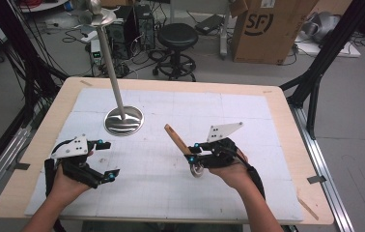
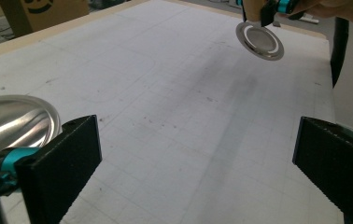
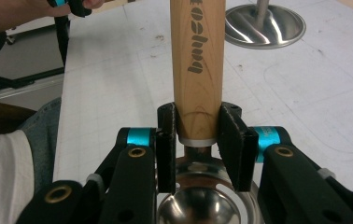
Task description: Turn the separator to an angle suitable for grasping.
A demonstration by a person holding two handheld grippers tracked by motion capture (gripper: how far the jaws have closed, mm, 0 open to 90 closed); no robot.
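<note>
Holding the right gripper (image 1: 196,153) just above the mat (image 1: 171,193), your right hand (image 1: 236,171) comes in from the bottom edge of the high view, with the forearm angled up and left and the grey plate on top tilted toward the far side. Your left hand (image 1: 67,181) rests low at the left of the mat, with the left gripper (image 1: 106,159) pointing right across the table toward the other hand.

Your right jaws are clamped on the ladle (image 1: 184,150). In the right gripper view the two black pads press on either side of the wooden handle (image 3: 198,70), right at its lower end where a pale metal collar joins it to the steel part. The handle rises straight up and away between the jaws; the bowl (image 3: 198,210) sits below and behind them, close to the camera. From above, the handle slants up and left from the gripper, and the round bowl hangs just under the jaws, near the mat but whether it touches I cannot tell.

The handle is light, grained wood with dark lettering printed along it. The bowl is polished steel, round and shallow, with a raised rim seen from the left gripper view.

Your left jaws stand wide apart with nothing but bare mat between them. The stand (image 1: 123,120), a steel disc with a thin pole, sits on the far left of the mat, well apart from the ladle.
</note>
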